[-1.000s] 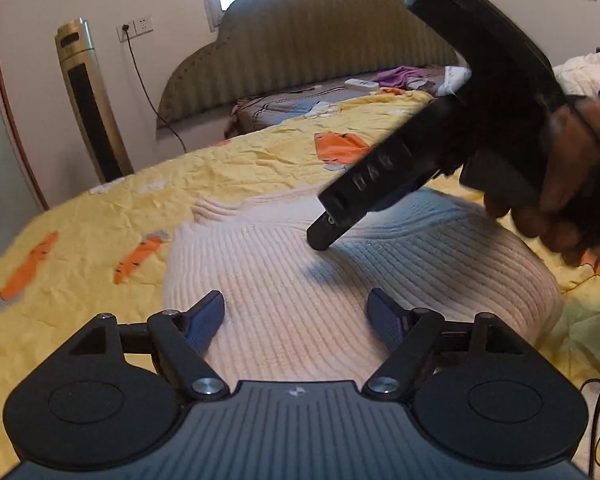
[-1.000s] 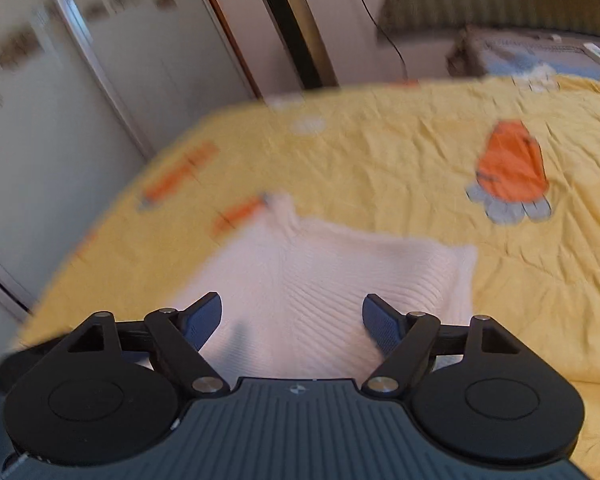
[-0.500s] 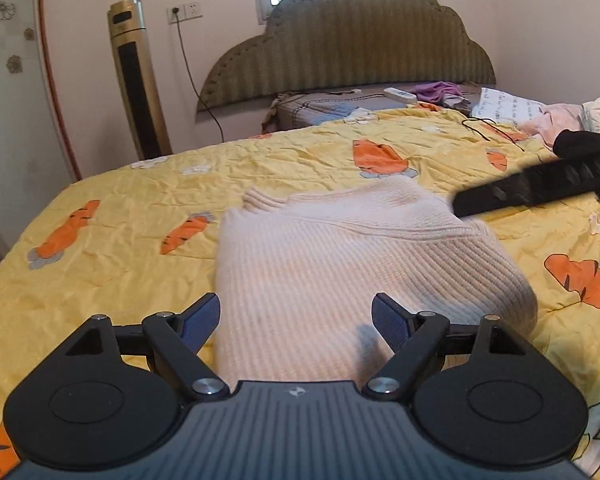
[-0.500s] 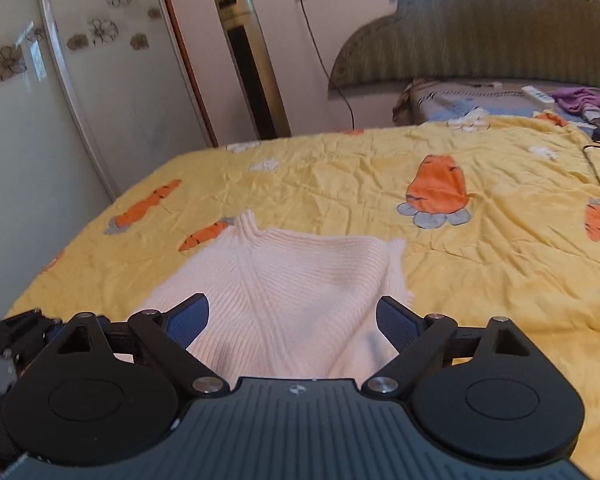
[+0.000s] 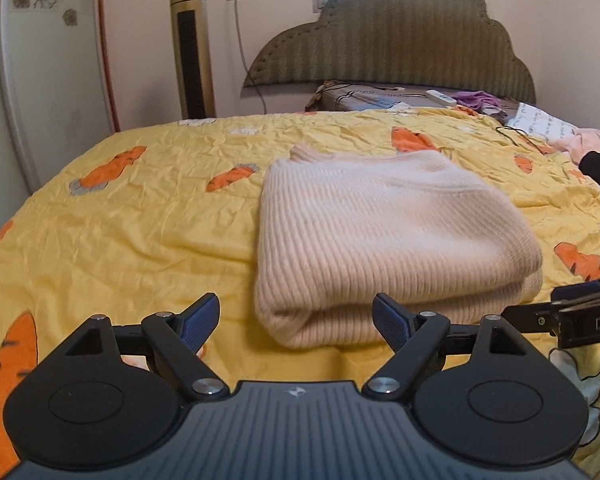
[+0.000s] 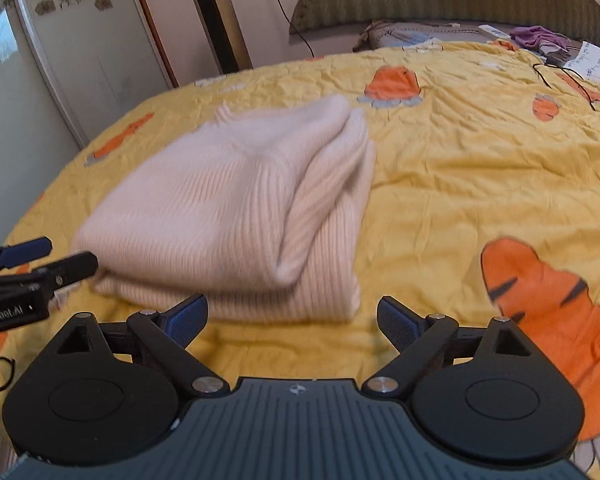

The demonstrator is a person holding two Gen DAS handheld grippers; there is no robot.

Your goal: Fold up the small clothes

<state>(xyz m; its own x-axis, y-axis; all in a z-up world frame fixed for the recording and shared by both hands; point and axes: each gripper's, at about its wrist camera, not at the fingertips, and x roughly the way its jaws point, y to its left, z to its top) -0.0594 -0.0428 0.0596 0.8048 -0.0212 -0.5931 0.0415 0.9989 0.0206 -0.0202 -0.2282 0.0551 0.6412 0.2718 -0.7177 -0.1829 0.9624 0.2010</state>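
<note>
Across the yellow carrot-print bedspread (image 5: 140, 220), the cream ribbed knit sweater (image 5: 380, 232) is now lying folded at frame centre. We are backing both tools off it: left gripper (image 5: 296, 316) and right gripper (image 6: 292, 316) released, empty (jaws just widened). This fold looks finished.

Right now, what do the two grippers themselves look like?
Both the left gripper and the right gripper are alike: black linkage arms with silver pivot screws, round black discs, a ribbed grey body, and blue textured fingers. White lettering marks their sides.
</note>
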